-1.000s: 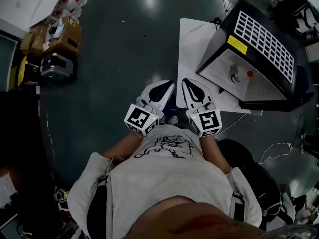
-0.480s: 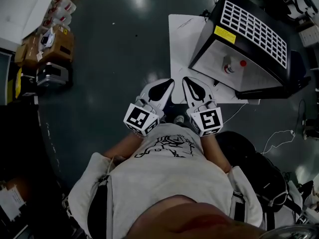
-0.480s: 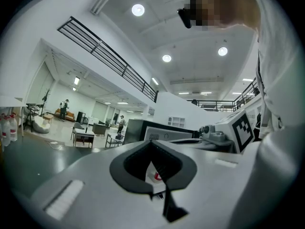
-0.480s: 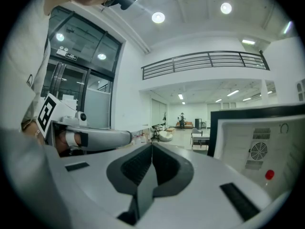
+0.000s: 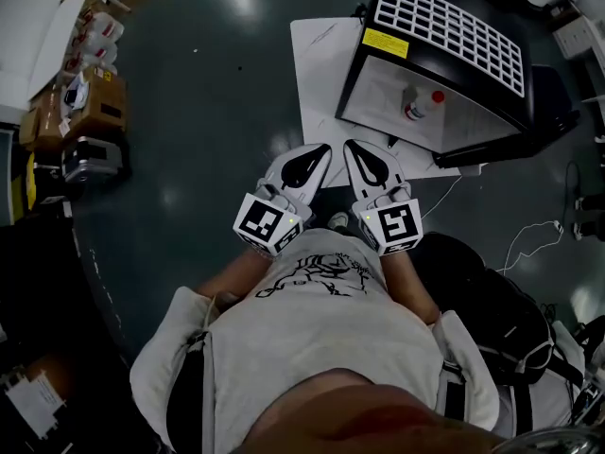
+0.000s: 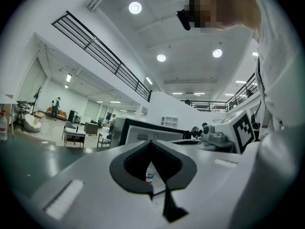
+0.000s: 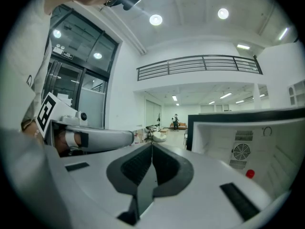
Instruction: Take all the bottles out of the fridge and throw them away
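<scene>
Clear plastic bottle with a red cap (image 5: 417, 110) stands inside the small black fridge with a white interior (image 5: 378, 88), towards its right-hand side as the head view has it. Fridge front is open and faces the person. It sits on a white sheet (image 5: 317, 83) laid on the dark glossy floor (image 5: 208, 112).

Left gripper (image 5: 318, 154) and right gripper (image 5: 354, 149) are held side by side in front of the person's chest, both roughly level and aimed at the fridge, well short of it. Jaws of both are together with nothing between them.

Left gripper view: the bottle (image 6: 149, 174) shows upright beyond the closed jaws (through the cut-out behind the tips, not in a grip), the fridge (image 6: 138, 137) behind it. Right gripper view: only the red cap (image 7: 249, 173) shows against the fridge's inner wall (image 7: 267, 142), beside a round fan grille (image 7: 241, 152).
</scene>
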Motion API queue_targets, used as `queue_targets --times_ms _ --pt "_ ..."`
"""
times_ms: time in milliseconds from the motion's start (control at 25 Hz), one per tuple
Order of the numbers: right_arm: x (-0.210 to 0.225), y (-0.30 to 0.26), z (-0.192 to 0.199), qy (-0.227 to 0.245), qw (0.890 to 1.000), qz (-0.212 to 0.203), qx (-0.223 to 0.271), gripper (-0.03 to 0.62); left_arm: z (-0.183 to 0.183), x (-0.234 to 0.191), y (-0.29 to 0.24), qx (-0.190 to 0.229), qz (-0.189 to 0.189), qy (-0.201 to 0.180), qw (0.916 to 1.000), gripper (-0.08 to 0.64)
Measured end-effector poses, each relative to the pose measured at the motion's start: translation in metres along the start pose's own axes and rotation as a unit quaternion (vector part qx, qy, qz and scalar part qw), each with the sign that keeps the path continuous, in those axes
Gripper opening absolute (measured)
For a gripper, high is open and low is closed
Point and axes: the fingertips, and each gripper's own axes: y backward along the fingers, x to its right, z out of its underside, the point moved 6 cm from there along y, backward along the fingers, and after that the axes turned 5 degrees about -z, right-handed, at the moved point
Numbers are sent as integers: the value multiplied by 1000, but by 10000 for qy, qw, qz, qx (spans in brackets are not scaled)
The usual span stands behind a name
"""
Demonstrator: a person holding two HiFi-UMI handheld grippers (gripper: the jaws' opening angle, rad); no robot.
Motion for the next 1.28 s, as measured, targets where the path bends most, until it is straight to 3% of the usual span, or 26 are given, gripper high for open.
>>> queue_targets --times_ms 1280 --pt "78 134 19 -162 9936 1115 -18 11 18 118 -95 -207 1168 -101 9929 9"
